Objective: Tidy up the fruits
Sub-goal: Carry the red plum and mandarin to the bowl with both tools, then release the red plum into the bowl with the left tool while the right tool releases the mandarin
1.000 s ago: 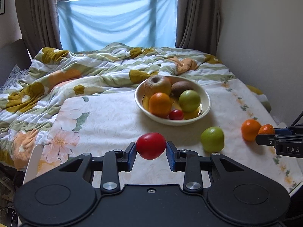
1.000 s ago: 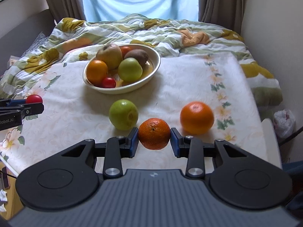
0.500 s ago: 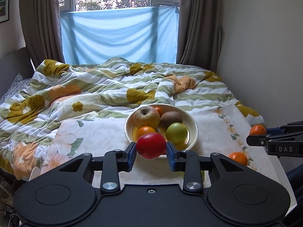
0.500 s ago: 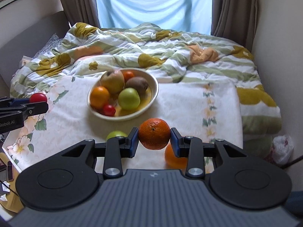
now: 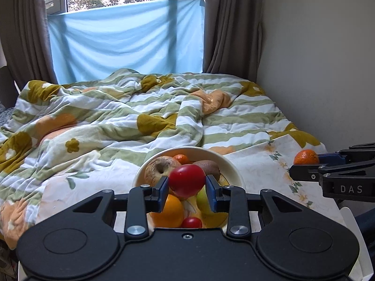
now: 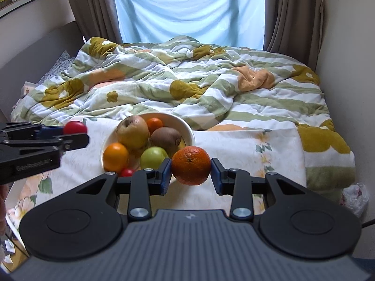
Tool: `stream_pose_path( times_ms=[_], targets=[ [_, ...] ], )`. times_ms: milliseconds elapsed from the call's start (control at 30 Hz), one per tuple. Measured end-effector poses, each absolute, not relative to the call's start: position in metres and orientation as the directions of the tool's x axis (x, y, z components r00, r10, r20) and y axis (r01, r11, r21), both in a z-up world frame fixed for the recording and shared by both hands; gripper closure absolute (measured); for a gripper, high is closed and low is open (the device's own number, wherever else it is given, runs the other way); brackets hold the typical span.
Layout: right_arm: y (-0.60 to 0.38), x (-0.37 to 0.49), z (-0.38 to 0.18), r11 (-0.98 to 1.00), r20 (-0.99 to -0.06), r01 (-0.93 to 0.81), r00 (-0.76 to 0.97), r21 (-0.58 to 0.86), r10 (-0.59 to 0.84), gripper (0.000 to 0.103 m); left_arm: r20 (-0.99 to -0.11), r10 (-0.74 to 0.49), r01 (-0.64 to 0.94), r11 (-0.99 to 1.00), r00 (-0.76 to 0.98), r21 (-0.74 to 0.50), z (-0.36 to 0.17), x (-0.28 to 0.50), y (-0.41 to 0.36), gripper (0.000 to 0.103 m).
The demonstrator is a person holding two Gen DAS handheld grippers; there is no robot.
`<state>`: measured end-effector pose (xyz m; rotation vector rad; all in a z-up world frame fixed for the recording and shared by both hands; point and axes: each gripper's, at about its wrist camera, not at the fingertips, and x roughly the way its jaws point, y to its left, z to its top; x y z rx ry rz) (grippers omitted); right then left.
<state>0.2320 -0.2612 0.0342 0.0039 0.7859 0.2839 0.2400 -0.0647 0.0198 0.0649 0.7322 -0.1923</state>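
Left wrist view: we hold a tomato (image 5: 186, 182) clamped between the jaws of the left gripper (image 5: 187, 193), the blue pads pressing its two sides so it hangs clear of everything below. Straight under and just ahead of the jaws sits the bowl (image 5: 230, 165), so the fruit is held where a simple release would drop it among the others. In that bowl we see an apple (image 5: 159, 168), a kiwi (image 5: 208, 166), an orange (image 5: 168, 210), a green apple (image 5: 202, 201) and a cherry tomato (image 5: 191, 222).

From the right wrist view, the right gripper (image 6: 190, 174) is clamped on a mandarin (image 6: 191, 165), again by its flanks. The bowl lies ahead of and to the left of these jaws, its rim partly behind the mandarin, so this fruit is near the bowl but, we judge, not yet over it.

We judge both fruits are carried at once to save a trip. The bowl rests on a flowered cloth (image 6: 246, 145) on the surface, beside a bed with a rumpled quilt (image 6: 187, 82). With the bowl already full, a dropped fruit could roll off the pile, so lowering before release seems wise.
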Motion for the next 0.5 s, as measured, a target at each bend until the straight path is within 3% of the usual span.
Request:
stream_pose_path(
  times_ms=[500],
  targets=[
    [-0.26, 0.294, 0.003, 0.97, -0.751, -0.203, 0.619, 0.132, 0.231, 0.052, -0.757, -0.197, 0.288, 0.958, 0.623, -0.012, -0.031, 0.308, -0.085, 0.065]
  ],
)
